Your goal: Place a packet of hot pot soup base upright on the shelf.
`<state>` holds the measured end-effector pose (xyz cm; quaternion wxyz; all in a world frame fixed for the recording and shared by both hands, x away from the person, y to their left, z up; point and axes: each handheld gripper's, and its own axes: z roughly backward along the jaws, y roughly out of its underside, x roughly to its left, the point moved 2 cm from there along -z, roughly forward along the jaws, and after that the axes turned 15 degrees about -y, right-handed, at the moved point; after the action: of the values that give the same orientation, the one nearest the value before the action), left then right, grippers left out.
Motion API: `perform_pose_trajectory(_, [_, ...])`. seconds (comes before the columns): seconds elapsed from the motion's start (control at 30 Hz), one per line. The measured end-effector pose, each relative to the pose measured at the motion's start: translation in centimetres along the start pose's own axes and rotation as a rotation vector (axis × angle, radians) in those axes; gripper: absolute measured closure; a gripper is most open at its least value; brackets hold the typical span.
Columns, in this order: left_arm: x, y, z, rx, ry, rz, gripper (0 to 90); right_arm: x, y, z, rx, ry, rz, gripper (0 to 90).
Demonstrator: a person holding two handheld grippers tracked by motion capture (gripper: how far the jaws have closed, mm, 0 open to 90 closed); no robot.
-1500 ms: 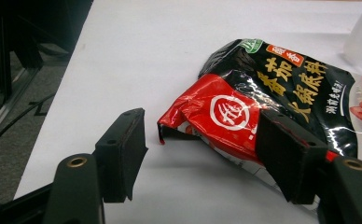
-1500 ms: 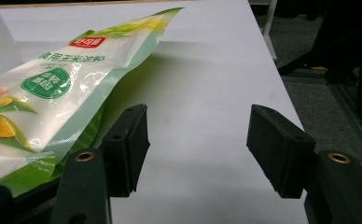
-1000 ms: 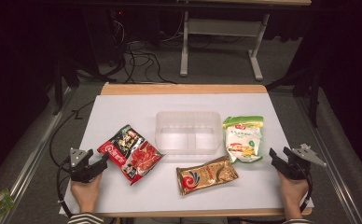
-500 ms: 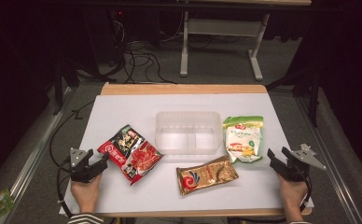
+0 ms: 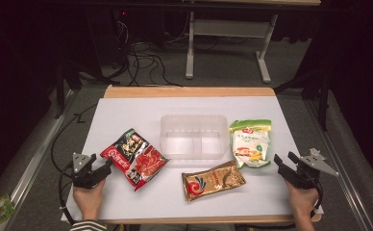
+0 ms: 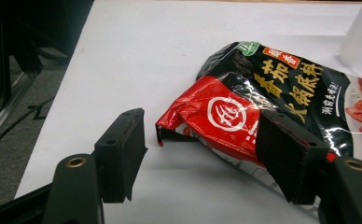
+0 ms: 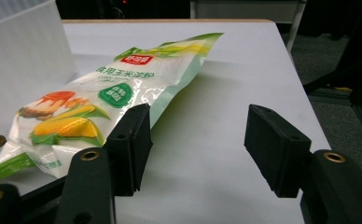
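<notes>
White tabletop [image 5: 127, 113] lay beneath two gaping grippers.
Left gripper [image 6: 200, 154] faced a crinkled red-and-black foil packet [image 6: 263, 107] with yellow Chinese lettering; right gripper [image 7: 198, 147] neared a green-and-white corn pouch [image 7: 100, 102].

Over the last second we see the right gripper [image 5: 284, 165] edge slightly left along the table [image 5: 127, 110], nearer the green corn packet [image 5: 250, 142], with its jaws apart. The left gripper [image 5: 106, 166] has barely shifted beside the red and black packet [image 5: 134, 157].

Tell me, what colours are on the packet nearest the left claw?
Black and red packet with gold lettering and a white circle logo; clearest in the left gripper view.
</notes>
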<state>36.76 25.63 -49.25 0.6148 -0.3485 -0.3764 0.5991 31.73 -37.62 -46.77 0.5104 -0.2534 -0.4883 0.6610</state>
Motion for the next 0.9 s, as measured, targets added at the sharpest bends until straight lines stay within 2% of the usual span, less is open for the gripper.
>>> perform_pose_trajectory(0.33, [0.0, 0.0, 0.0, 0.004, -0.004, 0.001, 33.5, 0.6, -0.8, -0.1, 0.028, -0.070, 0.004, 40.9])
perform_pose_trajectory(0.57, [0.0, 0.0, 0.0, 0.007, -0.003, 0.000, 33.5, 0.8, -1.6, -0.3, 0.028, -0.091, 0.017, 40.2])
perform_pose_trajectory(0.9, [0.0, 0.0, 0.0, 0.002, -0.009, 0.003, 33.8, 0.7, -3.0, -0.8, 0.051, -0.113, -0.003, 40.7])
